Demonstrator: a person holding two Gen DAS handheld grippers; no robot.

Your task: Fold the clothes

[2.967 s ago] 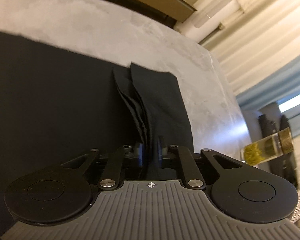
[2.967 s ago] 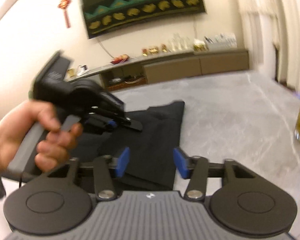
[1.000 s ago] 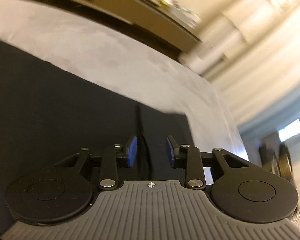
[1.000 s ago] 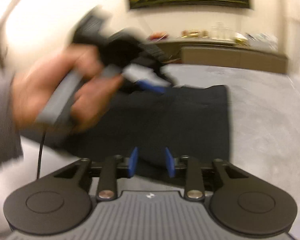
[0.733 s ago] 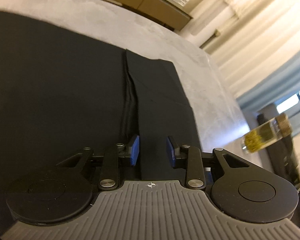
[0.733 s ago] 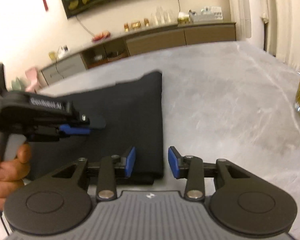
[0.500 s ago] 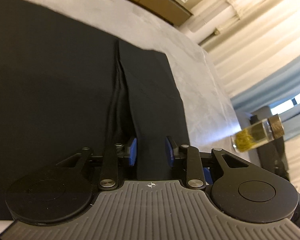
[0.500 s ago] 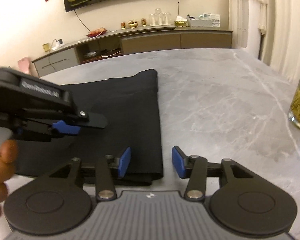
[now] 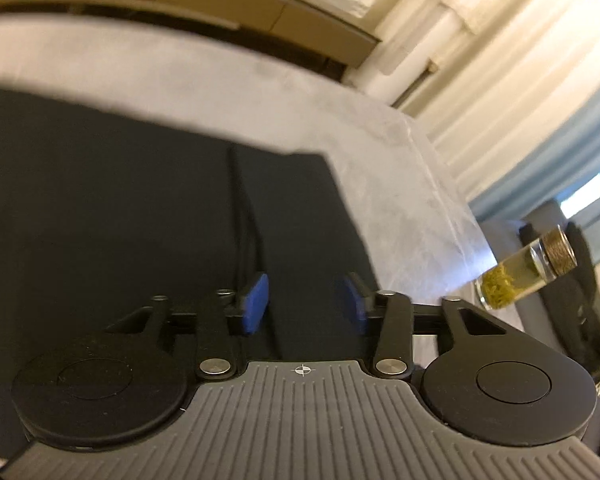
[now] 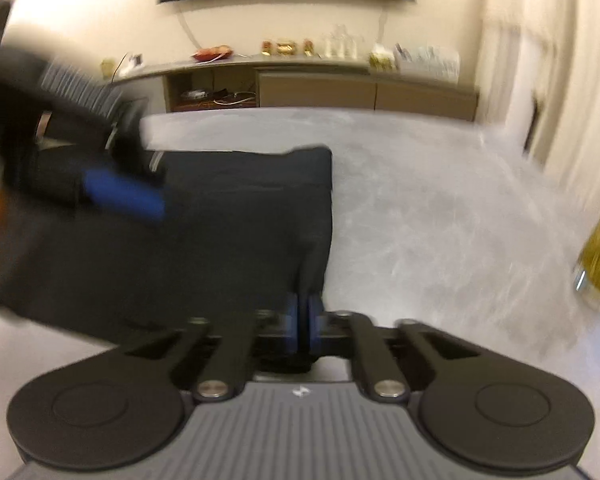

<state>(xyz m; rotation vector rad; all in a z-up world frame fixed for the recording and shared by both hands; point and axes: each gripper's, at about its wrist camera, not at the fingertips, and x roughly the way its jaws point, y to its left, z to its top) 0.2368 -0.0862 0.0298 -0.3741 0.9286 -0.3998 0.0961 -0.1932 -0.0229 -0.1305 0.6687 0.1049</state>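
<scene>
The black cloth (image 10: 220, 232) lay part-folded on the grey table (image 10: 440, 208), right edge doubled. The R gripper (image 10: 302, 322) was clenched on the cloth's near right corner; the L gripper (image 9: 306, 300) hung released over the fold seam. Judged mid-fold: next the pinched edge wants carrying over, w/ L pinning. Motion blur hid the layers, the cloth's left end was cut off, and the jar (image 9: 524, 276) was smeared.
</scene>
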